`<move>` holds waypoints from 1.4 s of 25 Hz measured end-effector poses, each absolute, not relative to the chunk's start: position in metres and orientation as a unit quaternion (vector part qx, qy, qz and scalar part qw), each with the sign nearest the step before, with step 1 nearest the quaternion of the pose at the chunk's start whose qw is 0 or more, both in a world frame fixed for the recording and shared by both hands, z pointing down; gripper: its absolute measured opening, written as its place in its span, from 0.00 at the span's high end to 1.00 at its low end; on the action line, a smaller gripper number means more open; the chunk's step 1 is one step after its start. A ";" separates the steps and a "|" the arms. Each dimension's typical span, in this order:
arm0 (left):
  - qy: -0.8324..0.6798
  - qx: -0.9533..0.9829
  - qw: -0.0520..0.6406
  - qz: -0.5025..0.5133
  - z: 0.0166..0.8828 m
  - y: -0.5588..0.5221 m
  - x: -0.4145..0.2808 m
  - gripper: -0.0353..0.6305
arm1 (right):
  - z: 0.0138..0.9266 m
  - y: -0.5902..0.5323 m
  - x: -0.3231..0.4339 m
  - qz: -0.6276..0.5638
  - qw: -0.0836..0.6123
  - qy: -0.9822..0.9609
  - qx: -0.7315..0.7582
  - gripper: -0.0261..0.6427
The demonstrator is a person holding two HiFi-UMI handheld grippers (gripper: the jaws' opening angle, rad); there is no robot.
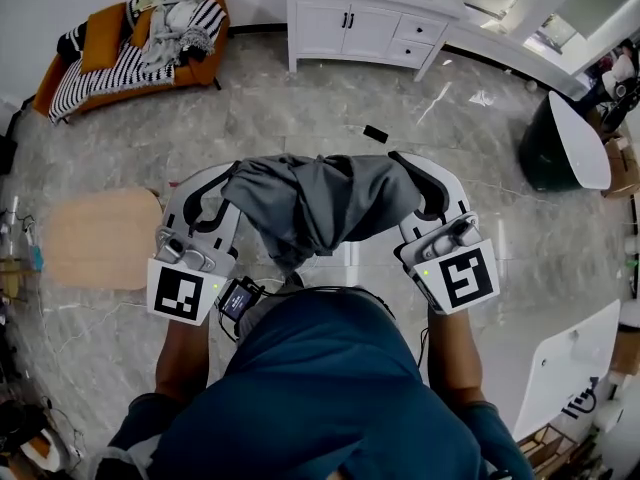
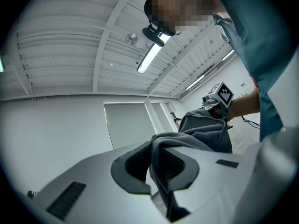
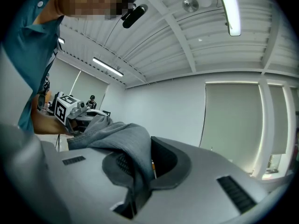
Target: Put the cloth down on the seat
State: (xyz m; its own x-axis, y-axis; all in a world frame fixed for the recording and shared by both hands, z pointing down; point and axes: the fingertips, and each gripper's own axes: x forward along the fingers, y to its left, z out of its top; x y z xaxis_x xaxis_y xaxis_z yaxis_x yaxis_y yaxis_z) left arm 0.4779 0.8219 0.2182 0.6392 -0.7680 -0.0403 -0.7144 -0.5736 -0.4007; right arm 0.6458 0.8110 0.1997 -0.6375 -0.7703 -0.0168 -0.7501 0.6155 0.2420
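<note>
A grey cloth [image 1: 320, 203] hangs bunched between both grippers, held up in front of the person's chest over the marble floor. My left gripper [image 1: 228, 180] is shut on the cloth's left end and my right gripper [image 1: 418, 180] on its right end. In the left gripper view the cloth [image 2: 205, 132] runs out of the pinched jaws of the left gripper [image 2: 158, 166] toward the other gripper's marker cube [image 2: 223, 94]. In the right gripper view the cloth [image 3: 124, 141] drapes over the shut right gripper [image 3: 144, 168]. A small white part [image 1: 348, 260] shows under the cloth; I cannot tell what it is.
An orange sofa [image 1: 200, 66] with a striped blanket stands at the far left. A white cabinet [image 1: 370, 18] is at the back. A pale wooden board [image 1: 100, 238] lies left, a dark round stand [image 1: 560, 143] right, a white chair [image 1: 570, 368] near right. A small black item [image 1: 375, 133] lies on the floor.
</note>
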 end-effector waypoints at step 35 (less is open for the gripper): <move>0.510 -0.847 0.121 -0.087 0.233 0.599 0.474 0.91 | 0.223 0.559 0.633 -0.064 0.026 -0.949 0.308 0.91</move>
State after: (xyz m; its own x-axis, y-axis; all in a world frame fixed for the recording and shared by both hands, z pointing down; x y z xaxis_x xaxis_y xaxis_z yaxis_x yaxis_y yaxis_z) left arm 0.4741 0.5995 0.2326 0.4638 -0.8857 0.0232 -0.8436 -0.4495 -0.2937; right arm 0.6331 0.5589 0.2230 -0.8085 -0.5885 0.0095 -0.5819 0.8016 0.1371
